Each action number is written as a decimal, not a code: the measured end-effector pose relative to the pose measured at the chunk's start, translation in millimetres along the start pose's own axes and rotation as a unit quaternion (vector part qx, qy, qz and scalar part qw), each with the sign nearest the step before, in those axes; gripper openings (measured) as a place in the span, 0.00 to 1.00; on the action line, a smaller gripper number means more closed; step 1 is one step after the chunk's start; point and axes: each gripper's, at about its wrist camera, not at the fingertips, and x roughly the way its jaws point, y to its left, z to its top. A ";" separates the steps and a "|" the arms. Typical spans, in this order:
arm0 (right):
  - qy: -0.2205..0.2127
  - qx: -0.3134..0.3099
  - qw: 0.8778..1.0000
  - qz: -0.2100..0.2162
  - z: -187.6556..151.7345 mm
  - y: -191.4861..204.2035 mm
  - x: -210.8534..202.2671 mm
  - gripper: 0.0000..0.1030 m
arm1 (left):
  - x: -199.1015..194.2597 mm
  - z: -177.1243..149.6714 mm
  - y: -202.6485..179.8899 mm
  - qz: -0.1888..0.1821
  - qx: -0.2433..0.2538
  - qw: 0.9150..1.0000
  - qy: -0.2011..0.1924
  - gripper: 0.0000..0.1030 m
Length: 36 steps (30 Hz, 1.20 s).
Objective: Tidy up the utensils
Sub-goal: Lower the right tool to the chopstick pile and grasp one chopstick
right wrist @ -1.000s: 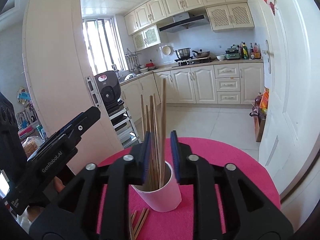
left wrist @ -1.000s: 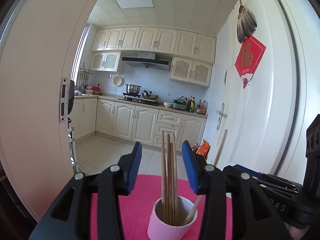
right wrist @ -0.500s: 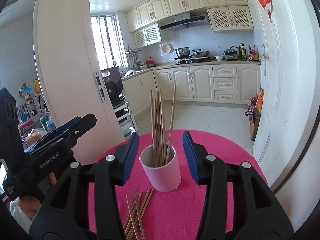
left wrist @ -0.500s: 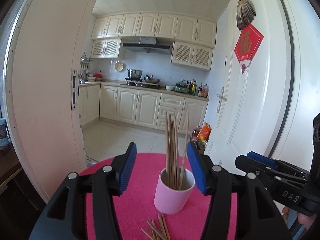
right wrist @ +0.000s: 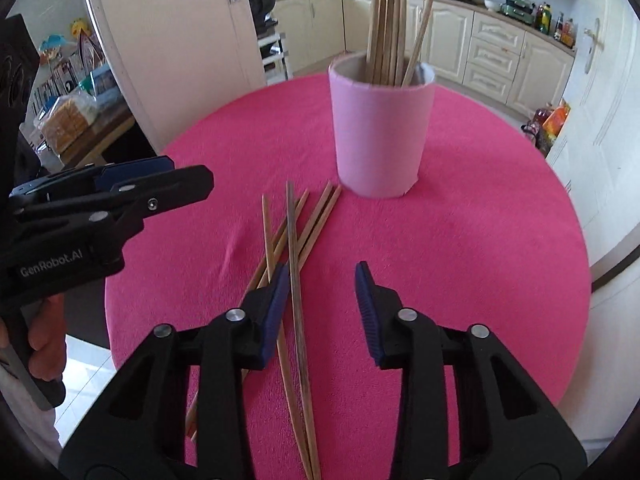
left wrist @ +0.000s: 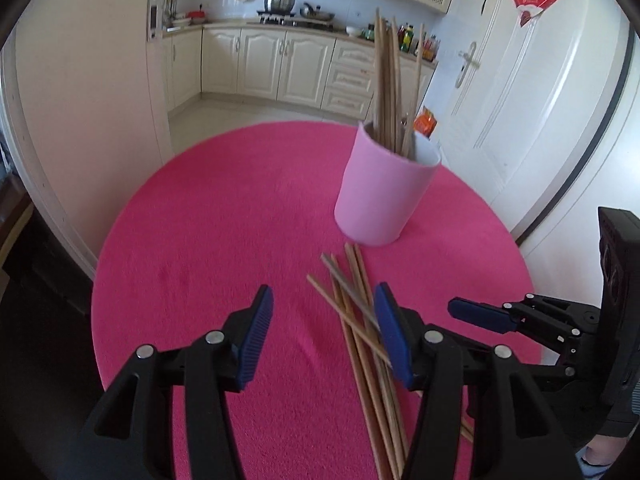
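A pink cup (left wrist: pixel 386 188) (right wrist: pixel 382 132) stands on the round pink table (left wrist: pixel 200 240) (right wrist: pixel 480 240) with several wooden chopsticks (left wrist: pixel 390 80) (right wrist: pixel 390 20) upright in it. In front of the cup, several loose chopsticks (left wrist: pixel 360 320) (right wrist: pixel 296 248) lie in a crossed heap. My left gripper (left wrist: pixel 324 308) (right wrist: pixel 188 174) hovers open over the cloth, with its right finger above the heap's left edge. My right gripper (right wrist: pixel 322 280) (left wrist: pixel 472 314) points down at the heap; its jaws are closing, and a dark chopstick lies below the gap, untouched by the pads.
The table's rim curves close on all sides, with kitchen floor beyond. A white door (left wrist: pixel 520 120) stands to the right. A low side table with bagged bread (right wrist: pixel 68 120) sits at the left. A person's hand (right wrist: pixel 44 344) holds the left gripper's handle.
Both grippers tipped down and sank toward the table, bringing the loose chopsticks into view. The left jaws widened. The right jaws widened, then narrowed somewhat.
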 end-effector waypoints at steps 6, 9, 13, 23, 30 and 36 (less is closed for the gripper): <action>0.027 -0.001 1.000 -0.004 -5.7 1.3 21.6 0.30 | 19.3 -24.0 8.8 0.000 0.001 0.999 0.046 0.51; 0.036 -0.002 0.999 -0.006 -7.2 2.8 26.5 0.28 | 23.1 -30.0 11.6 -0.003 0.002 0.998 0.058 0.51; 0.045 -0.007 0.999 -0.016 -7.6 3.6 32.0 0.21 | 28.2 -31.2 9.1 -0.002 0.010 0.997 0.071 0.51; 0.045 0.001 0.999 -0.022 -11.2 -5.6 34.2 0.08 | 46.1 -38.3 -10.9 0.018 0.055 0.993 0.103 0.51; 0.050 0.006 0.999 -0.017 -12.1 -12.1 32.3 0.08 | 54.0 -30.4 -19.1 0.034 0.056 0.992 0.112 0.51; 0.060 0.001 0.998 -0.018 -8.4 -13.4 32.9 0.08 | 55.2 -26.0 -17.6 0.044 0.067 0.989 0.127 0.51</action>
